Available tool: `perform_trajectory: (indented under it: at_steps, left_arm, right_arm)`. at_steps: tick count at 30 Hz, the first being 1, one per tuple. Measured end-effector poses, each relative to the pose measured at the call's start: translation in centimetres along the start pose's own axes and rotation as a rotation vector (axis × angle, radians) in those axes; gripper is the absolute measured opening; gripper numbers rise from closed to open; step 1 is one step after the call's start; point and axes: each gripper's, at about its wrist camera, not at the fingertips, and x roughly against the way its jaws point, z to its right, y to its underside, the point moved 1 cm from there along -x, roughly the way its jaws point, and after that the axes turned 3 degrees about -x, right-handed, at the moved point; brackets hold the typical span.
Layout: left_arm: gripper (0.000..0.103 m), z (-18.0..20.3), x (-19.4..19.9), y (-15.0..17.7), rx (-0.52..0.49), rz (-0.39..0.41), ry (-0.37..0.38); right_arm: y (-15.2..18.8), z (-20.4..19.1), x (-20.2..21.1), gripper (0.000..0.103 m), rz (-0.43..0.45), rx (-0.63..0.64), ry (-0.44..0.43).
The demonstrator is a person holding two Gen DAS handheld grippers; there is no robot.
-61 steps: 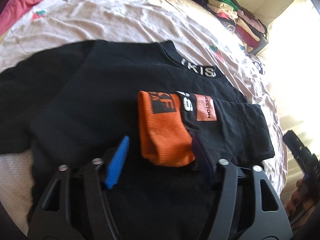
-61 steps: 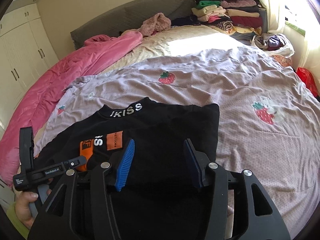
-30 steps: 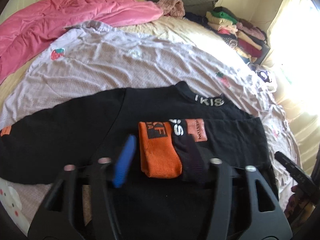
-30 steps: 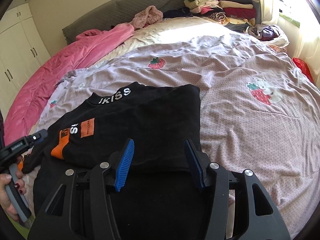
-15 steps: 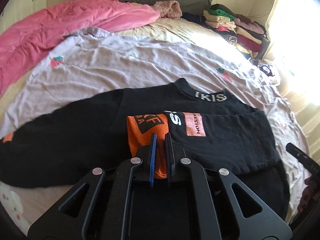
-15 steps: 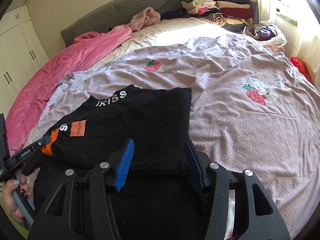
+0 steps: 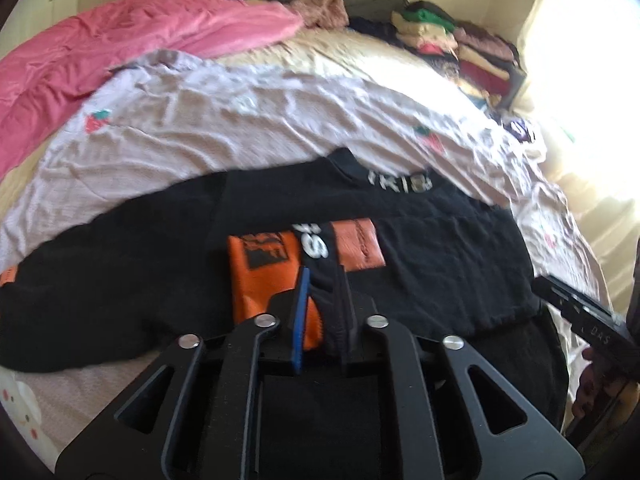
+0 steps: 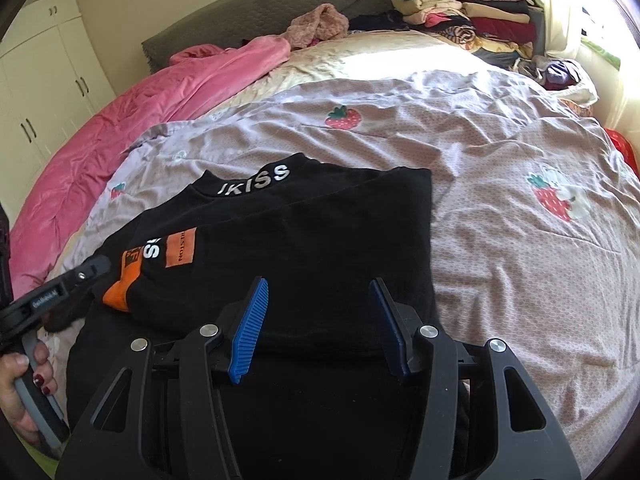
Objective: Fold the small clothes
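A black long-sleeved top (image 7: 420, 240) with white collar lettering lies on the bed, its right sleeve folded across the body. That sleeve ends in an orange cuff (image 7: 264, 276). My left gripper (image 7: 322, 280) is shut on the cuff end of the folded sleeve. The other sleeve (image 7: 92, 280) stretches out to the left. In the right wrist view the top (image 8: 320, 232) lies ahead, and my right gripper (image 8: 320, 292) is open and empty just above its lower half. The left gripper (image 8: 60, 288) shows at the left edge there.
The top lies on a lilac strawberry-print sheet (image 8: 500, 160). A pink quilt (image 8: 132, 112) lies along the left side. Stacks of folded clothes (image 8: 468, 12) stand at the far right by the window. White wardrobe doors (image 8: 36, 88) stand at the left.
My left gripper has closed from wide open onto the orange cuff end of the folded sleeve. My right gripper has stayed open and drawn back a little from the top.
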Motion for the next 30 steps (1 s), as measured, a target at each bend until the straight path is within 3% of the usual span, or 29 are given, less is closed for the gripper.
perform_trajectory:
  at_steps: [4,9,14,20,22,30]
  left_arm:
    - [0.009,-0.3,-4.1,2.0,0.018,-0.141,-0.026]
    - [0.010,-1.1,-3.9,2.4,0.052,-0.118,0.015]
    - [0.010,-1.4,-2.8,2.6,0.068,-0.100,0.031]
    - [0.010,-1.7,-1.2,2.7,0.072,-0.081,0.039]
    - [0.019,-1.8,-0.7,2.6,0.074,-0.069,0.043]
    - [0.030,-2.6,2.1,2.5,0.080,-0.013,0.041]
  right_arm:
    - [0.0,-1.0,-0.7,0.051,-0.018,0.031,-0.008]
    - [0.1,-0.9,-1.9,0.051,-0.038,0.046,0.014]
    - [1.0,1.2,-5.2,0.051,-0.141,0.005,0.107]
    - [1.1,0.8,-4.4,0.054,-0.122,-0.001,0.096]
    - [1.1,0.6,-3.8,0.054,-0.114,0.002,0.089]
    - [1.0,-1.3,-1.4,0.064,-0.070,0.030,0.068]
